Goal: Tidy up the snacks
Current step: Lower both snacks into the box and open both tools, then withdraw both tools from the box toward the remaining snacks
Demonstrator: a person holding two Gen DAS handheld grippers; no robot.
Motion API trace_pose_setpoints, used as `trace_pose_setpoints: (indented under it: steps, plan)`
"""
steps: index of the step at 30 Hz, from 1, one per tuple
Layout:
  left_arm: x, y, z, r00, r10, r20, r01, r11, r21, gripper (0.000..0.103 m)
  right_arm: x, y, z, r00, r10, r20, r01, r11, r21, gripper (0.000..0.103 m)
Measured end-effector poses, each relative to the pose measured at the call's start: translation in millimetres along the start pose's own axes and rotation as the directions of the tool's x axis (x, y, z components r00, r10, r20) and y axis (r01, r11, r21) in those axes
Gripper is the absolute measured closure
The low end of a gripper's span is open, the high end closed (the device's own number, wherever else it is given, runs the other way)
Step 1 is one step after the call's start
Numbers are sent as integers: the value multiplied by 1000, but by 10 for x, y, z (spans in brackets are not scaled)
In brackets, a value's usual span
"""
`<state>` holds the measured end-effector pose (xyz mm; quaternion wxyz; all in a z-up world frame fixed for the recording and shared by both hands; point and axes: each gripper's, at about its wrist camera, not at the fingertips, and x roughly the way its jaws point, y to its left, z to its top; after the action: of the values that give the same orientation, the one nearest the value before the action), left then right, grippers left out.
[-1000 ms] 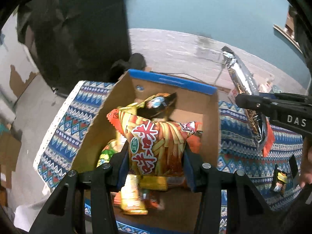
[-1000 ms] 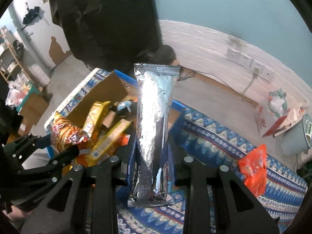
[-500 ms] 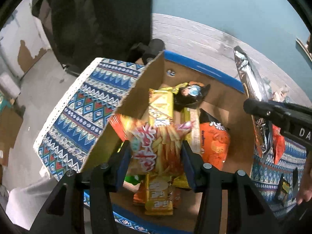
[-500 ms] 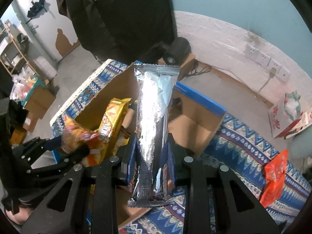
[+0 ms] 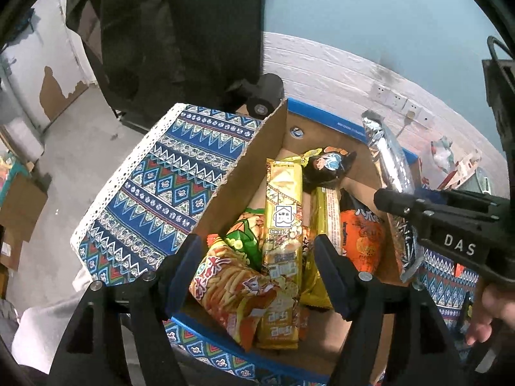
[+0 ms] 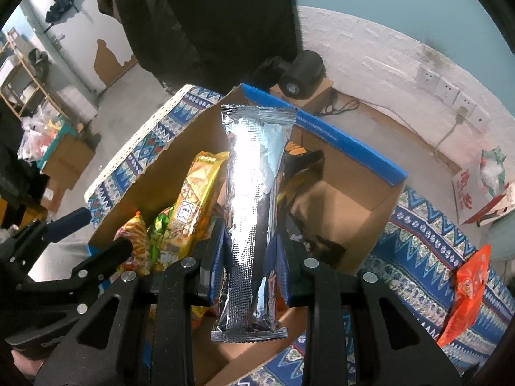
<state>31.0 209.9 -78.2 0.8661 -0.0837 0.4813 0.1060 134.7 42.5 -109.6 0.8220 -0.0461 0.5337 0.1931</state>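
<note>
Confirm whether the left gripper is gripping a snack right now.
No: the left gripper stands open over the cardboard box, and the fries bag lies loose inside.

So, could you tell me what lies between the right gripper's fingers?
The silver foil packet, clamped upright between the right gripper's fingers, as the right wrist view shows.

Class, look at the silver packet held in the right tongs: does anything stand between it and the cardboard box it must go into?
Nothing visible does. The silver packet hangs over the open cardboard box, whose right part shows bare floor.

Patterned cloth (image 5: 167, 193); wall sockets (image 6: 444, 87) (white); black drape (image 6: 209, 19)
</note>
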Motion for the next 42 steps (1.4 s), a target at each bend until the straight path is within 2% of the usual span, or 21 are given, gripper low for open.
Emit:
trace_pose_setpoints:
  steps: [4,8,15,19,23,25,31,42]
  plan:
    - [-5,5,-7,1000,-2,1,2,1000,0,30,24,4,-8,1000,11,-9,-11,1000,2,74]
    - [-17,-65,-19,1000,-4,0,4,1000,16,30,-24,-22,-19,1000,2,-7,-2,1000,16,60]
    - [-19,-286,-46,1000,-18,-11,18,998,63,30,-223,-180,-91,1000,-24,13,23,998,50,43]
    - [-26,-482,-74,999,-33,-20,35,994,104,29,-351,-360,-215,997,-72,8,71,994,79,33]
    - [-32,-696,-95,995,-86,-56,92,988,126,29,-498,-592,-351,991,-132,1,131,984,124,24]
    - [-45,-797,-107,991,-116,-69,124,984,130,29,-575,-739,-440,988,-156,-4,154,976,154,22]
    - [-102,-1143,-159,988,-133,-76,145,972,184,26,-796,-1092,-719,978,-206,-30,207,948,242,22]
    - [-88,-1733,-349,980,-154,-127,186,937,296,21,-1167,-1800,-1383,947,-293,-131,321,867,380,21]
